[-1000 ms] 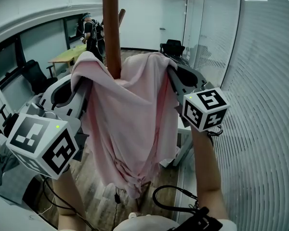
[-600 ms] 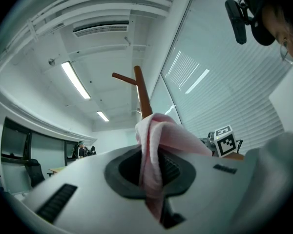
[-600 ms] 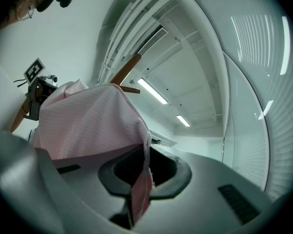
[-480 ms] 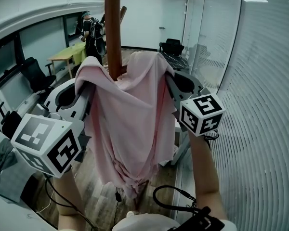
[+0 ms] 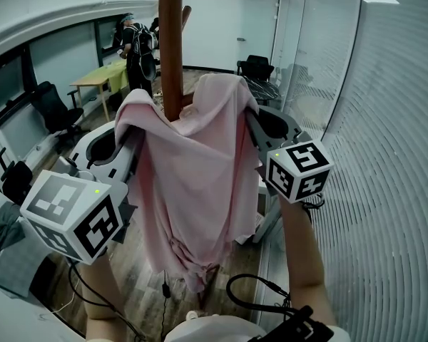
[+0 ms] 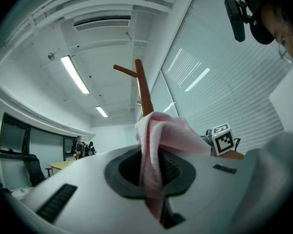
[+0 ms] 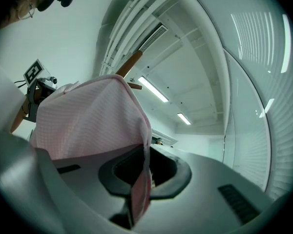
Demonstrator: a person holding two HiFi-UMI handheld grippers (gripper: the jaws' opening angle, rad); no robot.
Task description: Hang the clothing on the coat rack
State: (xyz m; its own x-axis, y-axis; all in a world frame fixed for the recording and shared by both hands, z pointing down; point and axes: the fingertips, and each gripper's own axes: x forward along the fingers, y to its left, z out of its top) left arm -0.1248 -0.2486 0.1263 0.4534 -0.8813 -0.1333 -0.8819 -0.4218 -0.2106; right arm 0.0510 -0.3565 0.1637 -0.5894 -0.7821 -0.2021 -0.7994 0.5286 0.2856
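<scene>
The clothing (image 5: 192, 184) is plain pale pink, and up close it's got a fine grid weave. The coat rack (image 5: 172, 41) is reddish brown. The left gripper (image 6: 149, 167) and right gripper (image 7: 141, 179) are light grey, with marker cubes (image 5: 71, 216) in black-and-white squares. The table (image 5: 100, 80) left of the rack is yellow-green.

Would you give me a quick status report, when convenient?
Left gripper, right gripper shut on pink garment. Garment held before rack pole, not hooked. No obstruction seen.

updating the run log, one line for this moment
left gripper shut on pink cloth garment | right gripper shut on it | garment held up at brown wooden rack pole
</scene>
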